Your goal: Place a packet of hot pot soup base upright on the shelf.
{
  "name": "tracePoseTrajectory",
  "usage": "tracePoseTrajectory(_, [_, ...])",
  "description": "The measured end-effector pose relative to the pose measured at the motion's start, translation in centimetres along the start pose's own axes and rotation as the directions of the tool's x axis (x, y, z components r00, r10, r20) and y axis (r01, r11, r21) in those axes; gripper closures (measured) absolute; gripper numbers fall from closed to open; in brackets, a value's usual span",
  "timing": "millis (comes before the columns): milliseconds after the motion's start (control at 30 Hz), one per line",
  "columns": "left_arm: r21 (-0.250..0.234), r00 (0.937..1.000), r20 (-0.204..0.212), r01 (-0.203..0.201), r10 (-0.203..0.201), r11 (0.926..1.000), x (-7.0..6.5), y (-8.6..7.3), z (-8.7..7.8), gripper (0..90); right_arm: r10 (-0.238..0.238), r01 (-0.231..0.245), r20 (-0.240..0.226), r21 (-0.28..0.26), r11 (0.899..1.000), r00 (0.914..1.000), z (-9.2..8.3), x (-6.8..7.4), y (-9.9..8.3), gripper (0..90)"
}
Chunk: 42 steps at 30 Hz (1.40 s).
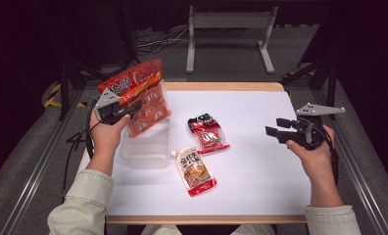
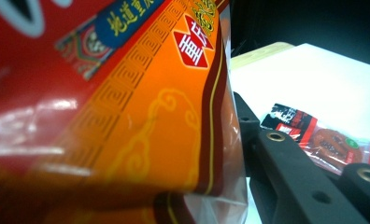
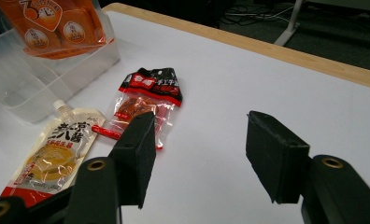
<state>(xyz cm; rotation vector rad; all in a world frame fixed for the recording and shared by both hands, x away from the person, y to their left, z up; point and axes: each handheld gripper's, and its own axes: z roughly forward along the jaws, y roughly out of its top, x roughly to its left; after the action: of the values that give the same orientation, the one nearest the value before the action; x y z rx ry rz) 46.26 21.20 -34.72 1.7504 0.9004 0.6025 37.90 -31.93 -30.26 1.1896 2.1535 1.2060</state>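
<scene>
High view: at the left edge of the white table (image 1: 260,161), the left gripper (image 1: 128,108) is clamped on a large orange snack bag (image 1: 142,95), holding it tilted above a clear plastic bin (image 1: 145,149) that stands near the table's left edge. The bag's lower end hangs just over the bin's open top; whether it touches the rim cannot be told. The bag is a glossy film pack of small wrapped pieces, so it probably handles as light, soft and slippery, sagging below the grip. The flat printed band near its top, where the jaws sit, seems the firmest hold, since the film there is doubled and free of contents. In the left gripper view the film (image 2: 141,116) lies pressed against one black jaw.

Toward the middle of the table lie a cream spouted pouch (image 1: 196,171), nearer the front edge, and a small red-and-black packet (image 1: 209,133) just beyond it, the two apart. Both look limp and flat, best taken by a sealed edge.

Near the right edge the right gripper (image 1: 275,128) is raised off the table, jaws spread and empty (image 3: 199,158).
</scene>
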Motion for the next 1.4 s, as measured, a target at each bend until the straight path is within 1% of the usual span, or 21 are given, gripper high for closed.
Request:
tracePoseTrajectory(133, [0.007, 0.9999, -0.012, 0.008, -0.008, 0.9999, 0.0, -0.1, 0.0, 70.9, -0.003, 0.003, -0.002, 0.002, 1.000, 1.0000, 0.1, 0.1, 0.0, 43.3])
tracePoseTrajectory(200, [0.020, 0.9995, -0.031, 0.002, -0.001, 0.9998, -0.3, -0.1, 0.0, 70.9, -0.005, 0.005, -0.003, 0.002, 1.000, 1.0000, 0.1, 0.1, 0.0, 43.2])
tracePoseTrajectory(267, [0.093, 0.9964, -0.066, -0.046, 0.053, 0.9946, -0.7, -0.1, 0.5, 71.0, -0.004, 0.004, -0.002, 0.003, 1.000, 1.0000, 0.2, 0.1, 0.0, 43.2])
tracePoseTrajectory(300, [0.125, 0.9951, -0.065, -0.066, 0.075, 0.9899, -0.9, -0.5, 1.1, 71.0, -0.006, 0.006, -0.004, 0.004, 1.000, 1.0000, 0.2, 0.1, 0.0, 43.2])
tracePoseTrajectory(367, [0.112, 0.9987, -0.031, -0.036, 0.040, 0.9930, -0.9, -0.9, 1.6, 71.0, -0.006, 0.006, -0.005, 0.002, 1.000, 1.0000, 0.2, 0.2, 0.0, 43.2])
tracePoseTrajectory(433, [0.112, 0.9984, -0.036, -0.039, 0.043, 0.9930, -0.9, -0.9, 1.8, 71.0, -0.010, 0.010, -0.004, 0.001, 1.000, 0.9999, 0.1, 0.1, 0.0, 43.2])
tracePoseTrajectory(500, [0.112, 0.9993, -0.017, -0.030, 0.032, 0.9933, -0.5, -0.9, 1.8, 70.9, -0.007, 0.007, -0.003, 0.002, 1.000, 1.0000, 0.1, 0.1, 0.0, 43.2])
tracePoseTrajectory(633, [0.114, 0.9999, 0.006, 0.013, -0.014, 0.9934, 0.5, -1.3, 1.8, 70.8, -0.001, 0.001, -0.006, 0.006, 1.000, 1.0000, 0.2, 0.1, -0.1, 43.2])
tracePoseTrajectory(667, [0.114, 0.9999, 0.006, 0.013, -0.014, 0.9934, 0.5, -1.3, 1.8, 70.8, -0.005, 0.005, -0.007, 0.008, 1.000, 1.0000, 0.2, 0.1, -0.1, 43.2])
tracePoseTrajectory(733, [0.112, 0.9992, 0.016, 0.036, -0.038, 0.9930, 1.2, -1.6, 1.8, 70.6, -0.004, 0.004, -0.010, 0.009, 1.000, 0.9999, 0.2, 0.2, -0.1, 43.2])
tracePoseTrajectory(867, [0.111, 0.9969, 0.020, 0.073, -0.075, 0.9911, 1.7, -1.8, 1.9, 70.0, -0.007, 0.007, -0.014, 0.013, 1.000, 0.9999, 0.5, 0.4, 0.0, 43.2])
tracePoseTrajectory(967, [0.107, 0.9965, 0.008, 0.082, -0.084, 0.9909, 1.8, -1.8, 1.9, 68.9, -0.003, 0.004, -0.019, 0.021, 1.000, 0.9998, 0.8, 0.4, -0.1, 43.3])
tracePoseTrajectory(1033, [0.100, 0.9944, -0.007, 0.106, -0.106, 0.9893, 1.7, -1.8, 1.9, 62.8, -0.007, 0.008, -0.020, 0.021, 1.000, 0.9998, 0.9, 0.3, -0.1, 43.3])
tracePoseTrajectory(1067, [0.099, 0.9901, -0.015, 0.141, -0.140, 0.9851, 1.7, -1.8, 1.8, 56.6, -0.006, 0.007, -0.020, 0.022, 1.000, 0.9998, 0.9, 0.3, -0.1, 43.3])
tracePoseTrajectory(1100, [0.074, 0.9822, -0.019, 0.188, -0.187, 0.9794, 1.6, -1.9, 1.6, 50.2, -0.005, 0.005, -0.021, 0.023, 1.000, 0.9998, 0.9, 0.2, -0.2, 43.2])
tracePoseTrajectory(1133, [0.062, 0.9785, -0.019, 0.206, -0.205, 0.9766, 1.6, -1.9, 1.5, 42.3, -0.001, 0.001, -0.022, 0.024, 1.000, 0.9997, 0.9, 0.2, -0.2, 43.2])
tracePoseTrajectory(1167, [0.062, 0.9785, -0.019, 0.206, -0.205, 0.9766, 1.6, -1.9, 1.5, 34.9, -0.001, 0.001, -0.022, 0.024, 1.000, 0.9997, 0.9, 0.2, -0.2, 43.2])
tracePoseTrajectory(1200, [0.054, 0.9739, -0.033, 0.226, -0.225, 0.9726, 1.5, -2.1, 1.5, 27.9, 0.005, -0.005, -0.022, 0.024, 1.000, 0.9997, 0.8, 0.1, -0.2, 43.0])
tracePoseTrajectory(1233, [0.052, 0.9731, -0.039, 0.229, -0.227, 0.9720, 1.4, -2.1, 1.5, 27.9, 0.005, -0.005, -0.022, 0.024, 1.000, 0.9997, 0.8, 0.1, -0.2, 43.0])
tracePoseTrajectory(1333, [0.049, 0.9698, -0.061, 0.239, -0.236, 0.9697, 1.1, -2.4, 1.0, 18.0, 0.005, -0.004, -0.022, 0.018, 1.000, 0.9998, 0.8, 0.0, -0.2, 42.7])
tracePoseTrajectory(1400, [0.036, 0.9709, -0.064, 0.233, -0.231, 0.9718, 0.8, -2.3, 0.3, 17.2, 0.008, -0.007, -0.025, 0.016, 1.000, 0.9997, 0.6, 0.0, -0.2, 42.4])
